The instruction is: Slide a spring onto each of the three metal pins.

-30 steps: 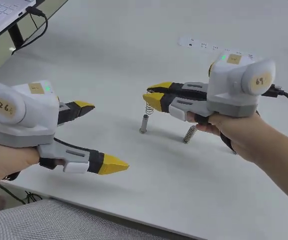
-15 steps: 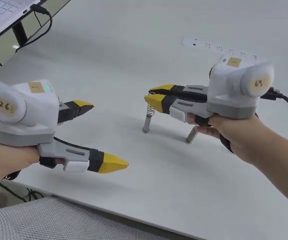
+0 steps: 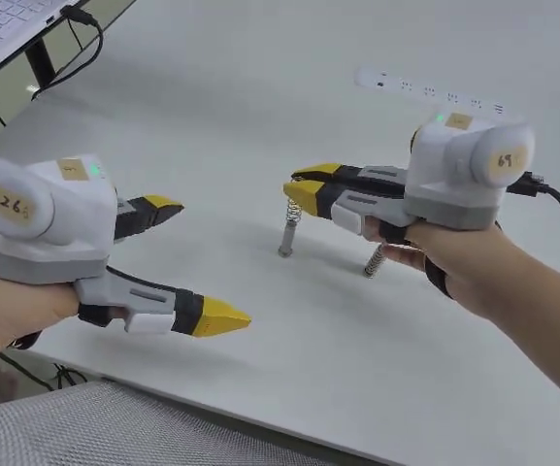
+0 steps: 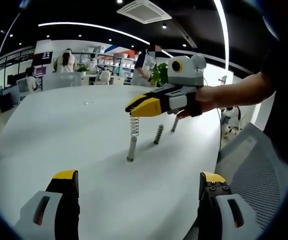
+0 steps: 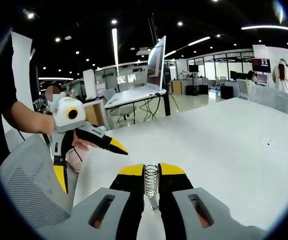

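The spring (image 5: 151, 181) stands upright, pinched between the jaws of my right tool (image 3: 300, 186), which are closed down to the coil's width. Its lower end meets the top of the bare pin (image 3: 286, 239) standing on the white tabletop (image 3: 260, 87). Whether the first coil is over the tip yet, I cannot tell. I judge this the threading step for that pin: next I must hold the coil in line with it and press straight down before letting go. Near it a second pin (image 3: 375, 260) leans with a spring already on it. My left tool (image 3: 200, 260) hangs wide open and empty, well apart. The right sticker (image 3: 504, 161) reads "69", and the left sticker (image 3: 12, 205) reads "26".
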Tool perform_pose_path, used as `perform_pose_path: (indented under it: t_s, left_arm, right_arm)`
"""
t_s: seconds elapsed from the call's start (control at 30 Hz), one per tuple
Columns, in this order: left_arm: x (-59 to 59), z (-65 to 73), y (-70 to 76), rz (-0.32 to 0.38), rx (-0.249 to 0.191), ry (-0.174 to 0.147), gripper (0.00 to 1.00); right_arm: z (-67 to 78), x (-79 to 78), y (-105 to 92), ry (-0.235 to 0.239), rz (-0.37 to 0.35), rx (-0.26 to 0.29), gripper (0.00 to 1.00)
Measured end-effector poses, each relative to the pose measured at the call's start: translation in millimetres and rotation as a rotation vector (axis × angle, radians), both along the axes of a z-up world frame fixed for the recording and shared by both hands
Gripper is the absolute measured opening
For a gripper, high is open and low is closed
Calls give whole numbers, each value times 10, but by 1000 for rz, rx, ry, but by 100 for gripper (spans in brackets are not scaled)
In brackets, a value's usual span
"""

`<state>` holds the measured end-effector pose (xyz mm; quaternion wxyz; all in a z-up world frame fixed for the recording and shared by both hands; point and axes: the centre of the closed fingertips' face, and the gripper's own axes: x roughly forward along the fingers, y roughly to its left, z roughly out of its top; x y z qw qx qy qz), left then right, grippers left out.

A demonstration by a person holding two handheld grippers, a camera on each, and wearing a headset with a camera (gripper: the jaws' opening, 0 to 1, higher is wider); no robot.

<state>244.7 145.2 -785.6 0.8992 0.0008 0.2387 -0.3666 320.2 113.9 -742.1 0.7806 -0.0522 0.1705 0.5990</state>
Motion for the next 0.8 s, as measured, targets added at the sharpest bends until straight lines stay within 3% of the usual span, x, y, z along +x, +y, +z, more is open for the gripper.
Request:
perform_pose_path:
  t_s: [0.23, 0.53, 0.8]
  left_arm:
    - [-3, 3, -3, 2, -2, -2, 98]
    - [-13, -2, 3, 0, -1, 1, 98]
    - [-10, 7, -6, -1, -4, -1, 98]
  right_arm:
    - [-67, -15, -5, 7, 3, -12, 7]
    - [-29, 7, 16, 18, -11, 16, 7]
    - [-69, 5, -6, 21, -9, 3, 7]
